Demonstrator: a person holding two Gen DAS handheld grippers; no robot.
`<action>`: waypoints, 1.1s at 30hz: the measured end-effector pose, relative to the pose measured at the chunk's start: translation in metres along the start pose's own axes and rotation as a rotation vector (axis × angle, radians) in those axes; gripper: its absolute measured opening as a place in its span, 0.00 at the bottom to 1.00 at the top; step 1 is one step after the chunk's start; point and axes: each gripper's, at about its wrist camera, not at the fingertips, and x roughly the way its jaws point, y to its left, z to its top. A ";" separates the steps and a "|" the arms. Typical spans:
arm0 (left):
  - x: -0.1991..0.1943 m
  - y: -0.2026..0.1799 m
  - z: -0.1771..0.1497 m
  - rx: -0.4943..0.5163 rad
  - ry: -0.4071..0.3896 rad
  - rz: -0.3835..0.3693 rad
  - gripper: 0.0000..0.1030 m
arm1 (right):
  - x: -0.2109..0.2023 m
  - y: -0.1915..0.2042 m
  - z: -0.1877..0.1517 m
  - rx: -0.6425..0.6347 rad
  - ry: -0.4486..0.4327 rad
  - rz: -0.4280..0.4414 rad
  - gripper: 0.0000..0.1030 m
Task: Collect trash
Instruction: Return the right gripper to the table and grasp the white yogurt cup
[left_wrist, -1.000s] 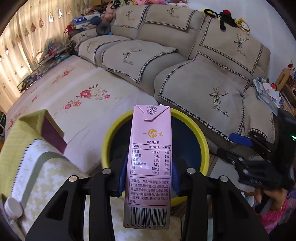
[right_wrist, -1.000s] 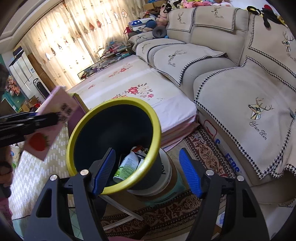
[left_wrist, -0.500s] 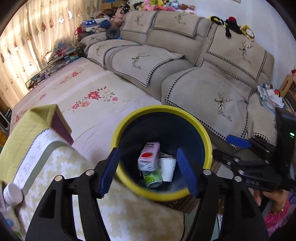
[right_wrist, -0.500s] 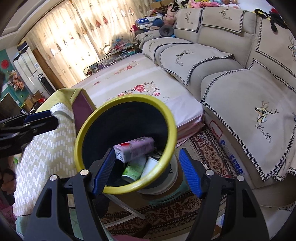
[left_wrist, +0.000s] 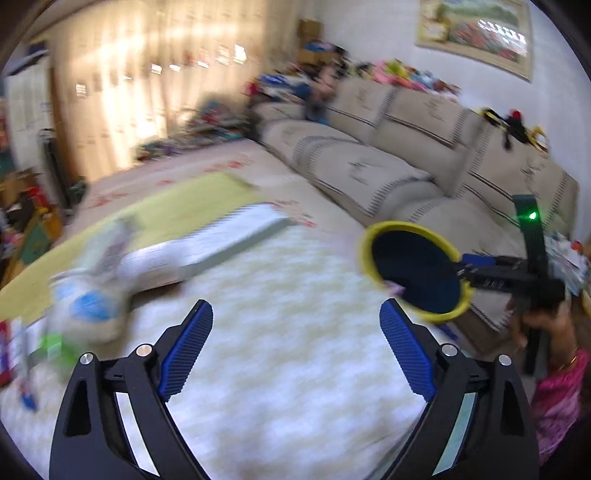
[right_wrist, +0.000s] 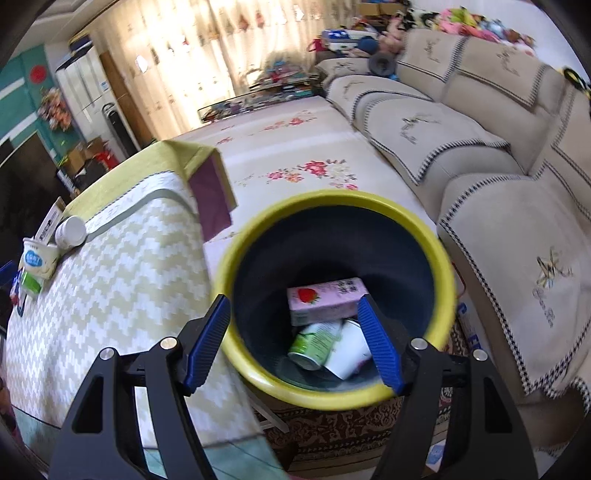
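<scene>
Remaining trash: yoghurt cup (right_wrist: 37, 260) and white paper cup (right_wrist: 71, 231), touching, at the tabletop's (right_wrist: 122, 288) far left edge; blurred in the left view. Both probably light, thin-walled, easily crushed; best taken across the body below the rim.

Bin (right_wrist: 441, 266), yellow-rimmed: holds pink strawberry carton (right_wrist: 325, 300), green can (right_wrist: 314, 343), white cup (right_wrist: 349, 352).

Left hand-held gripper (left_wrist: 295, 343): released, empty, over the tabletop.

Right hand-held gripper (right_wrist: 293, 341): spread wide around the bin's near rim, contact uncertain.

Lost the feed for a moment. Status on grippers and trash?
Left gripper open, empty, over table. Right gripper open at yellow-rimmed bin. Pink carton in bin. Cups on table. Nothing in the way.
</scene>
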 end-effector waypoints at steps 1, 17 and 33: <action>-0.014 0.019 -0.011 -0.007 -0.023 0.052 0.89 | 0.002 0.011 0.004 -0.016 0.000 0.007 0.66; -0.092 0.205 -0.104 -0.364 -0.195 0.279 0.90 | 0.020 0.253 0.034 -0.398 -0.028 0.270 0.66; -0.117 0.250 -0.125 -0.553 -0.277 0.305 0.92 | 0.046 0.395 0.055 -0.749 0.003 0.491 0.70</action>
